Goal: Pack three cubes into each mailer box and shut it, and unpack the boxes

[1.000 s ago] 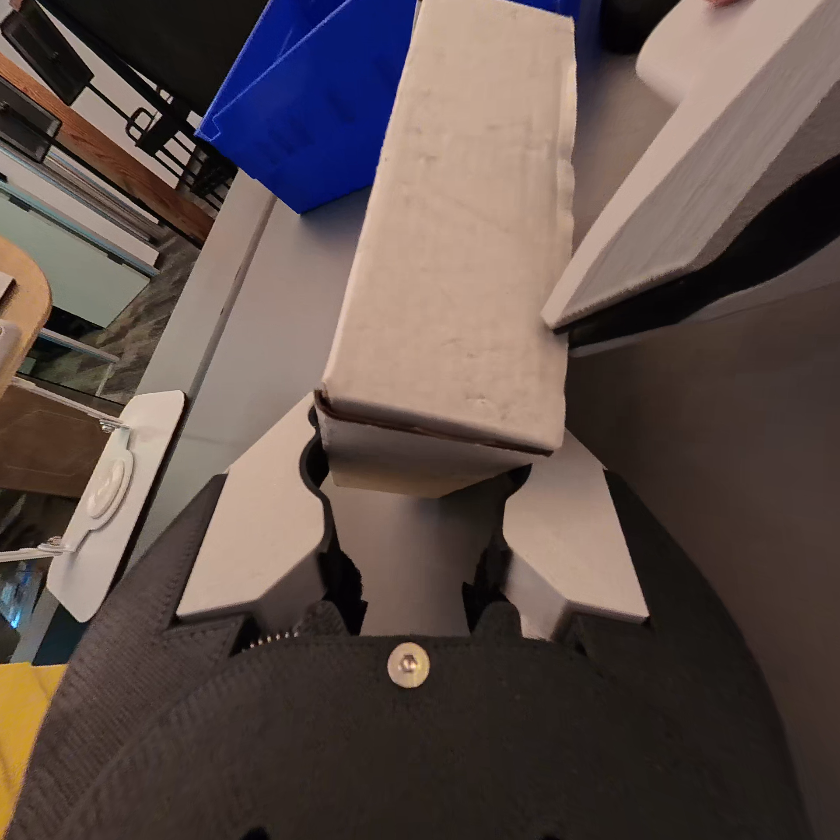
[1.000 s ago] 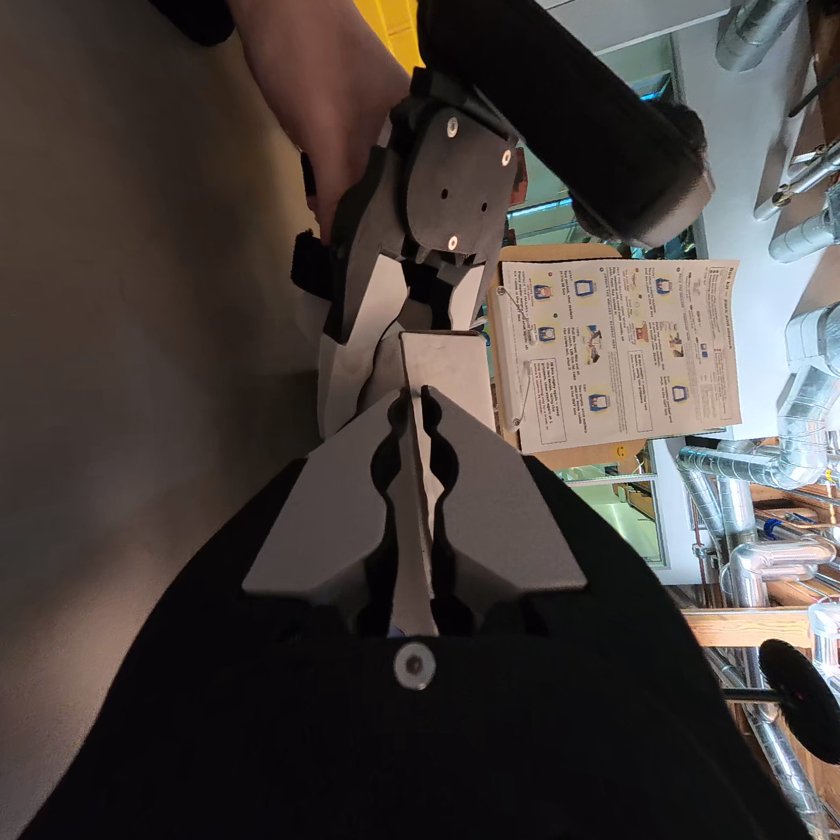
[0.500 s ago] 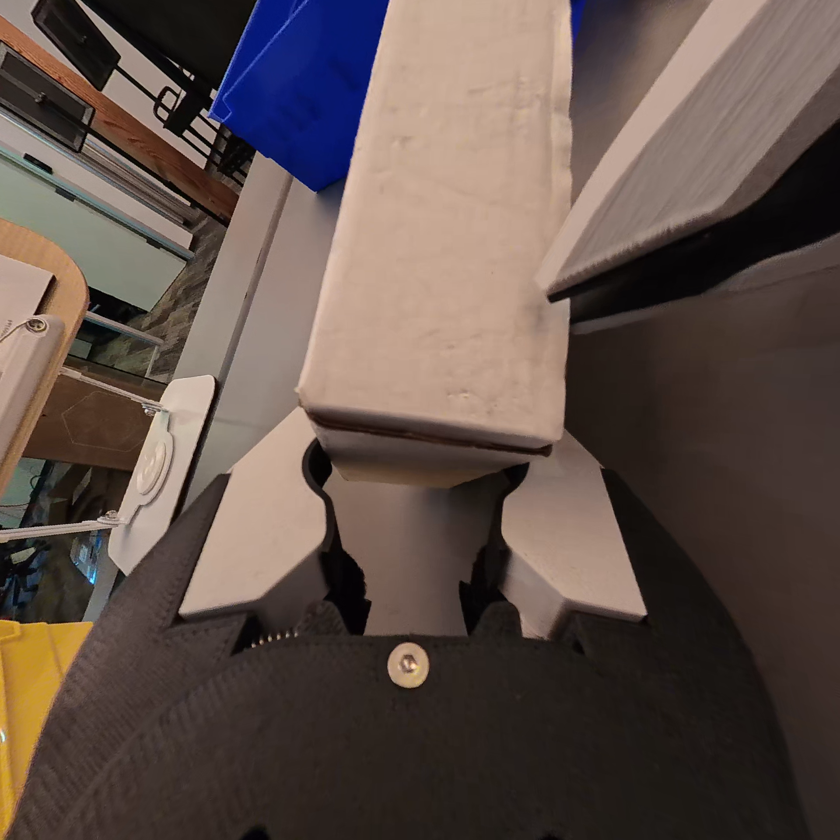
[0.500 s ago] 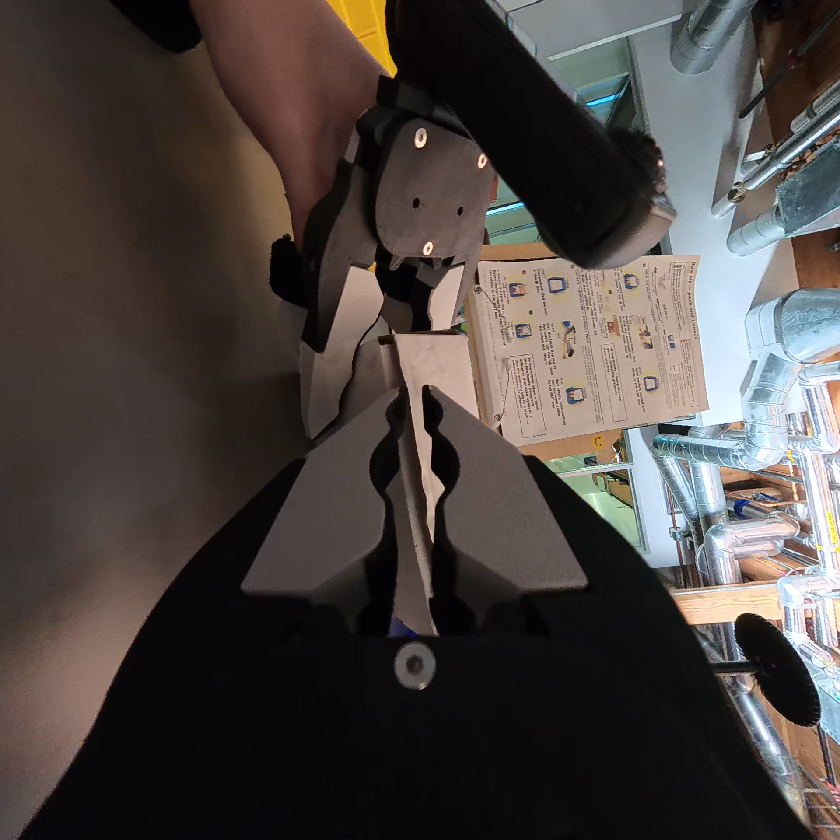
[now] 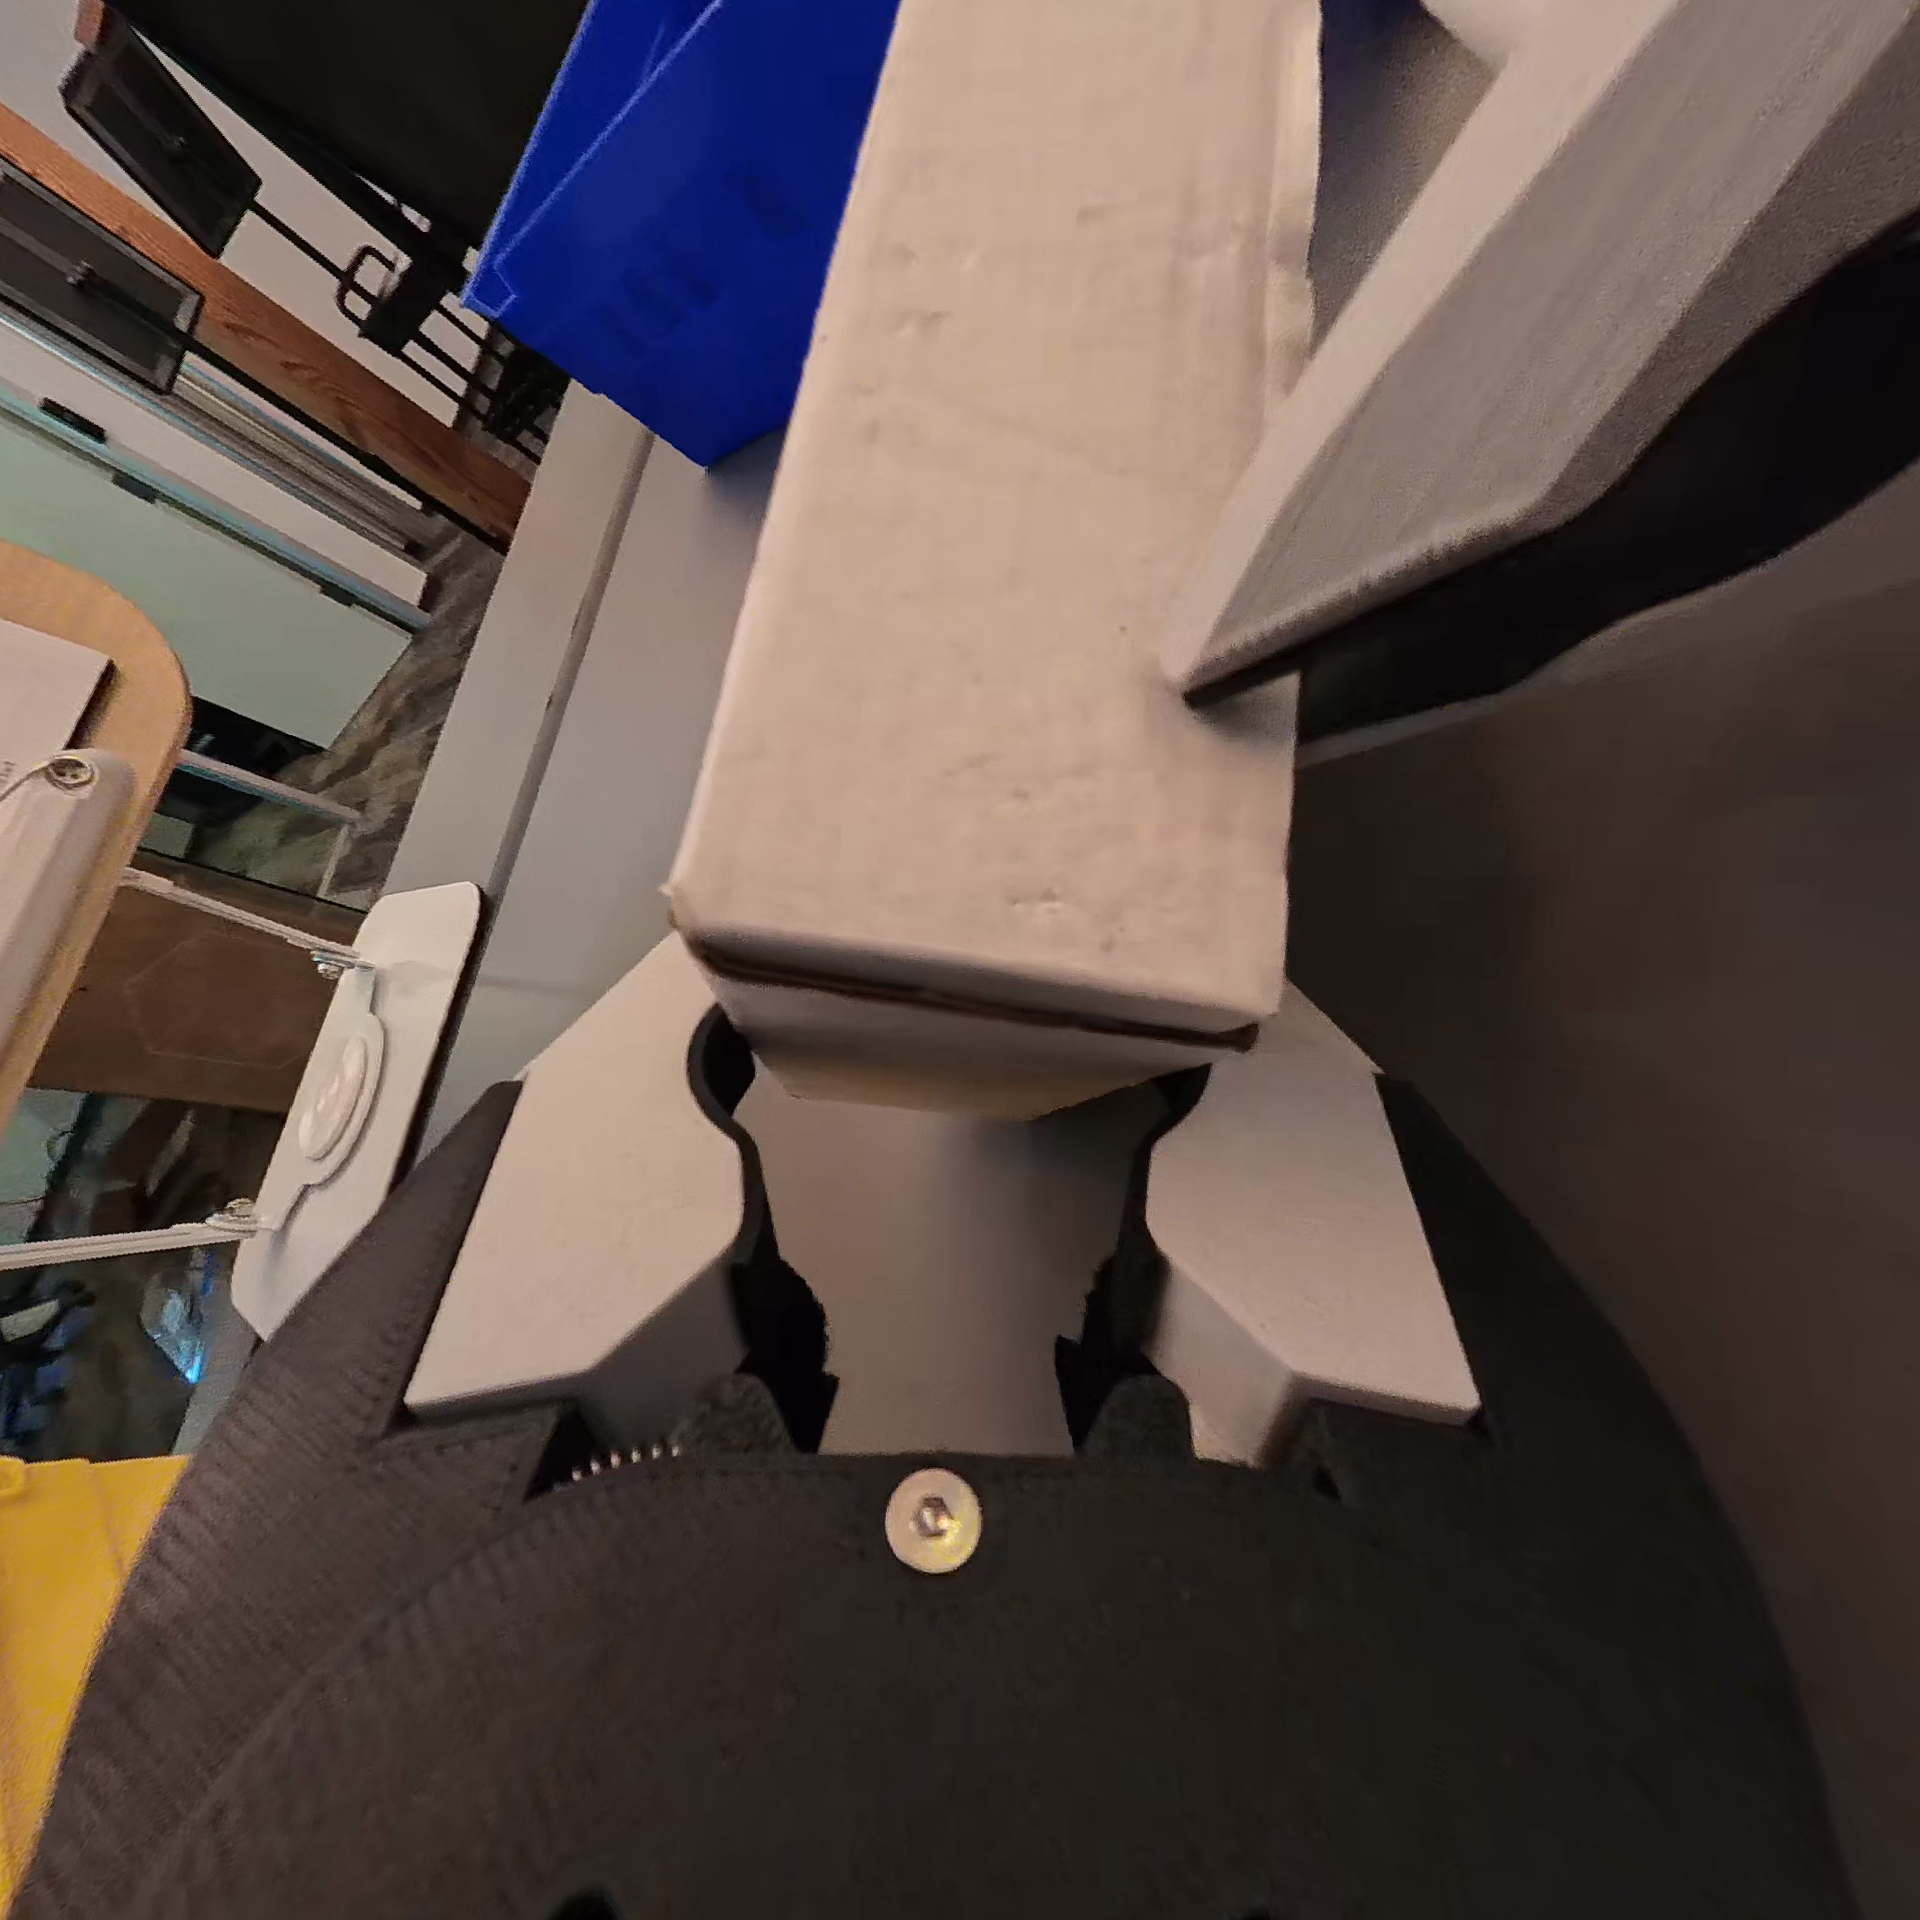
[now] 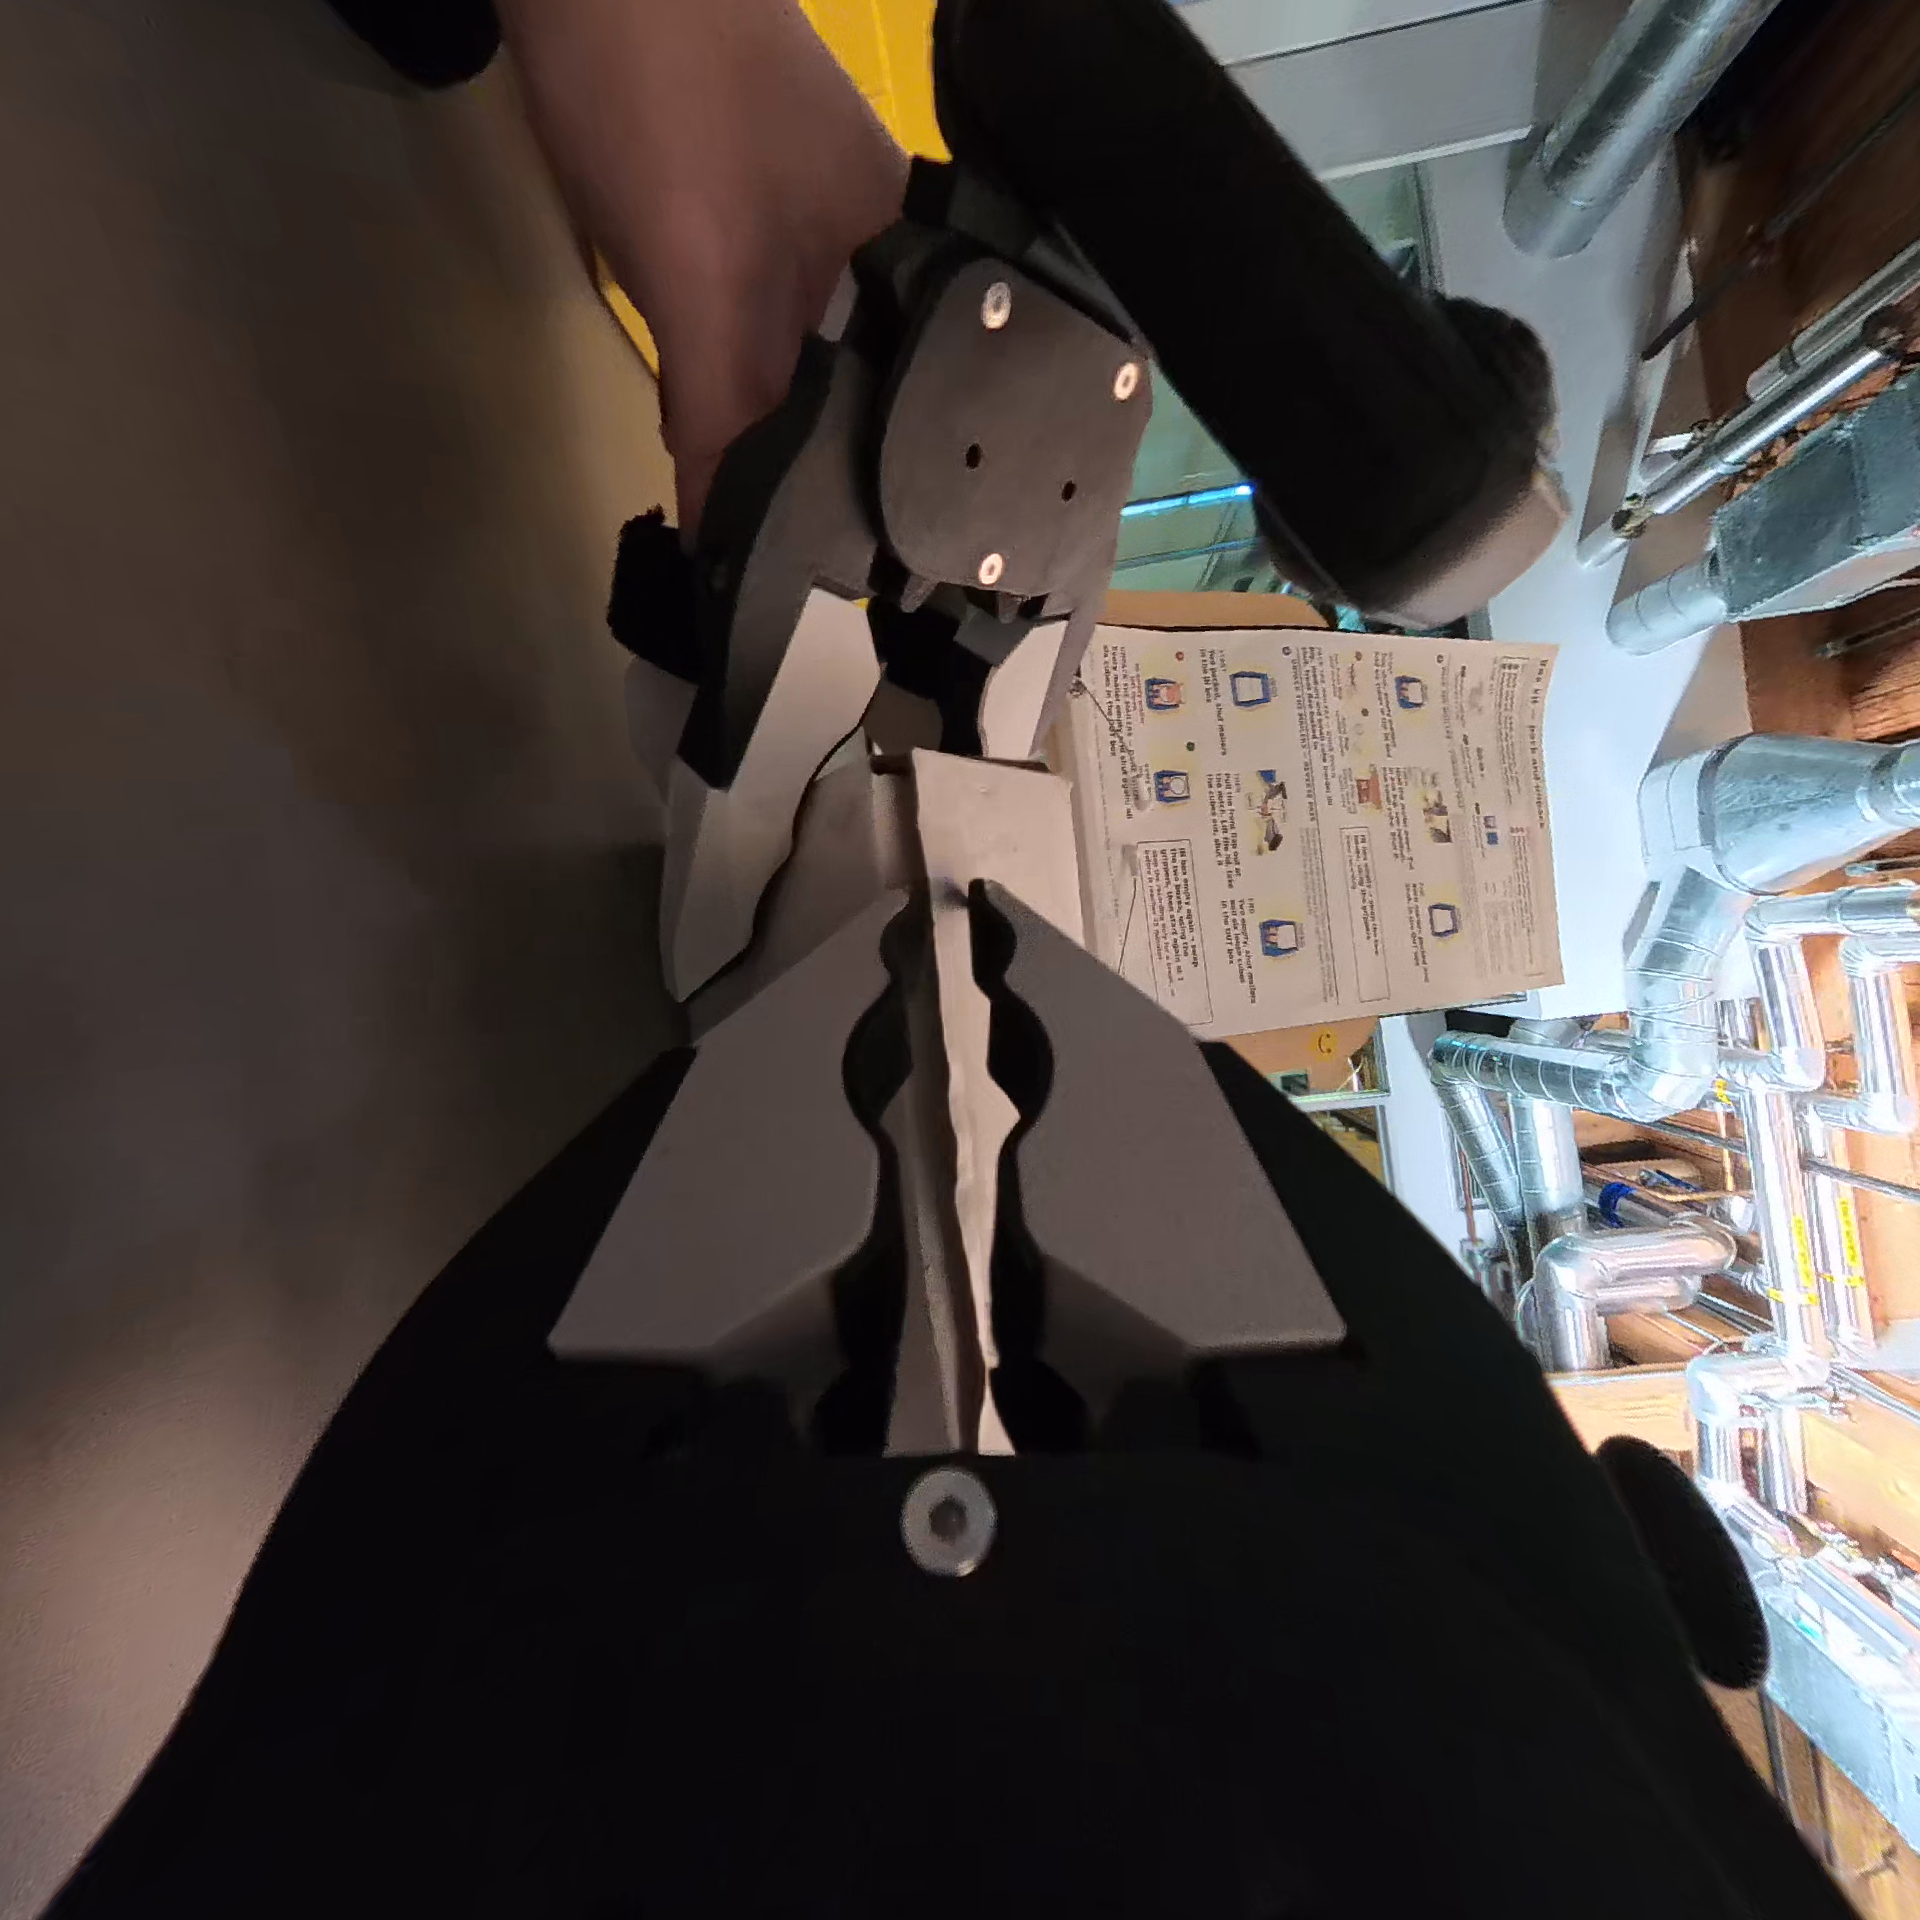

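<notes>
Holding one end of the long white cardboard mailer box (image 5: pixel 1018 582), the left gripper (image 5: pixel 966 1049) had its two grey fingers (image 5: pixel 613 1174) on either side of that end, clamped on it. The box was closed and was stretching away from this gripper, above the grey desk (image 5: pixel 1621 1039). At the other end the right gripper (image 6: pixel 951 899) was pressed together on a thin white flap (image 6: pixel 961 1101) of the same box, which ran between its fingers. In the right wrist view the left gripper (image 6: pixel 894 748) appeared farther off, with a person's hand (image 6: pixel 717 218) around its handle. Behind the box a blue plastic bin (image 5: pixel 675 260) stood on the desk. A printed instruction sheet (image 6: pixel 1320 821) was hanging in the background.
</notes>
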Tool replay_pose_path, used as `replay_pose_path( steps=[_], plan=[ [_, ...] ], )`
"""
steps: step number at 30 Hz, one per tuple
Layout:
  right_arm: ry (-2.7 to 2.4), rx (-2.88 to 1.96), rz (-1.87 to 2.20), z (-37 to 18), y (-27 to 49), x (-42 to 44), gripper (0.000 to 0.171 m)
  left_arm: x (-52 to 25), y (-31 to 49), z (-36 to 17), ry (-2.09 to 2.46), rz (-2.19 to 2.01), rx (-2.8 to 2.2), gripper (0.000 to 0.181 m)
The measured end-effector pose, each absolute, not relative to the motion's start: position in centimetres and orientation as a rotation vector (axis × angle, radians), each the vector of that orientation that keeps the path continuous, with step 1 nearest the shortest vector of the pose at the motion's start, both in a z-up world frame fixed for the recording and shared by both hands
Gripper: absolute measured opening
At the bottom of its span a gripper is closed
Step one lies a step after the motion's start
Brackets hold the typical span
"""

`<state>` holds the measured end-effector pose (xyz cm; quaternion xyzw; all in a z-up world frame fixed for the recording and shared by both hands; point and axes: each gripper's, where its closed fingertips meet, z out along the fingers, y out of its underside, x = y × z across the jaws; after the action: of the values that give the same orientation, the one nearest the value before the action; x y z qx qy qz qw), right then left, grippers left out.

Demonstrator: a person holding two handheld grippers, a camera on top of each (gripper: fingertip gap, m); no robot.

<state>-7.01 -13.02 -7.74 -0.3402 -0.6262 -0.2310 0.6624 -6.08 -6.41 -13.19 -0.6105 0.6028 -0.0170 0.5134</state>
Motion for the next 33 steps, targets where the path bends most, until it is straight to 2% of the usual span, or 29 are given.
replay_pose_path(
  steps=[6,8,30,32,33],
  plan=[
    [-1.359,-0.821,-0.452,-6.7,-12.9,-6.8,0.004,-5.3,-6.6,-13.6,1.461,0.0,-1.438,0.098],
    [-1.361,-0.823,-0.446,-6.8,-12.9,-6.7,0.004,-5.4,-6.1,-13.1,1.435,0.017,-1.423,0.078],
    [-1.372,-0.853,-0.455,-5.7,-12.8,-6.5,0.004,-5.5,-5.8,-13.1,1.454,0.041,-1.424,0.076],
    [-1.367,-0.836,-0.475,-5.7,-12.8,-6.5,0.008,-5.5,-5.8,-13.1,1.453,0.037,-1.427,0.076],
    [-1.36,-0.808,-0.499,-5.5,-12.7,-6.4,0.015,-5.5,-5.9,-13.2,1.452,0.033,-1.434,0.076]
  ],
)
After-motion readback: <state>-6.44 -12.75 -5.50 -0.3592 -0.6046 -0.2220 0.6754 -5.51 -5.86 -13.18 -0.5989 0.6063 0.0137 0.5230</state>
